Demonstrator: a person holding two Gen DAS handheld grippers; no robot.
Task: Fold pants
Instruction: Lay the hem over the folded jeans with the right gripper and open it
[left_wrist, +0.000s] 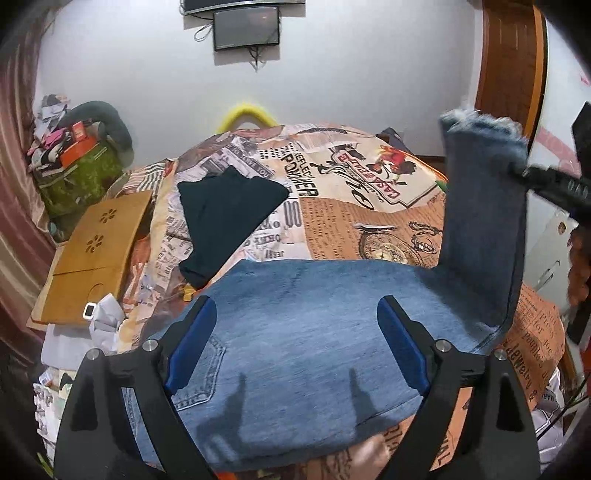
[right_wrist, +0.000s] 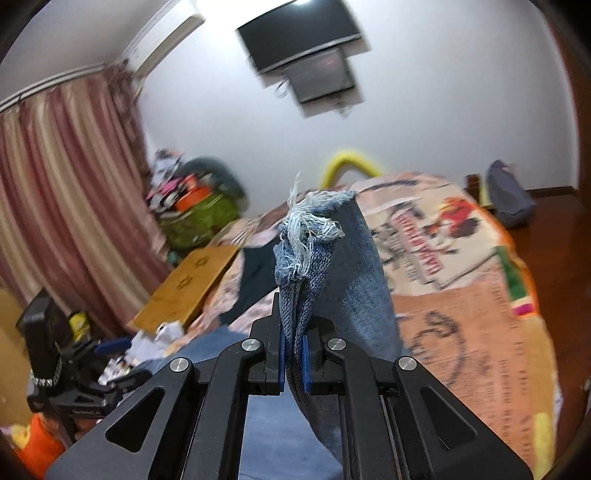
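The blue denim pants (left_wrist: 295, 332) lie on the bed, the back pocket at lower left. My left gripper (left_wrist: 297, 314) hovers over them, jaws wide open and empty. My right gripper (right_wrist: 293, 332) is shut on the frayed leg hem of the pants (right_wrist: 314, 229) and holds it up in the air. In the left wrist view the lifted leg (left_wrist: 484, 206) rises at the right, with the right gripper (left_wrist: 517, 171) pinching its frayed end.
The bed has a newspaper-print cover (left_wrist: 351, 206). A dark folded garment (left_wrist: 225, 214) lies on it behind the pants. A wooden lap tray (left_wrist: 96, 254) and clutter sit at the left edge. A green bag (left_wrist: 77, 177) stands by the curtain. Screens (left_wrist: 245, 27) hang on the wall.
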